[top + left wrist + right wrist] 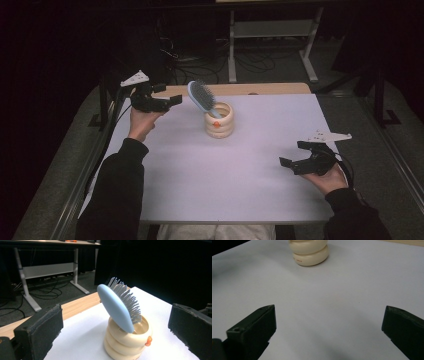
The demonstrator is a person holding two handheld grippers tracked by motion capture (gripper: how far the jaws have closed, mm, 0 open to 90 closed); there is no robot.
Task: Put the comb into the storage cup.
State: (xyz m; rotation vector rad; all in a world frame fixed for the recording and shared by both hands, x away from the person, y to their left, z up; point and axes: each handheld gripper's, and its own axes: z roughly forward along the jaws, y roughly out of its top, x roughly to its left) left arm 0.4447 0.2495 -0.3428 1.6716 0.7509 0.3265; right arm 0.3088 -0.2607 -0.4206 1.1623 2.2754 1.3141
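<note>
Just above the centre of the high view, a hairbrush stands handle-down in a cream cup on the white tabletop; its blue head leans toward the upper left. The left gripper hovers just left of the brush, jaws wide apart and empty. The right gripper rests at the lower right, well apart from the cup, jaws also wide and holding nothing.

The brush looks like light, rigid plastic with a smooth back — likely slippery, so the flat sides of the head or the neck seem the safest places to pinch; the bristles would flex. The ribbed cup looks stiff and light, and may tip if the brush is pulled sideways. Small red print sits low on the cup — too small to read.
</note>
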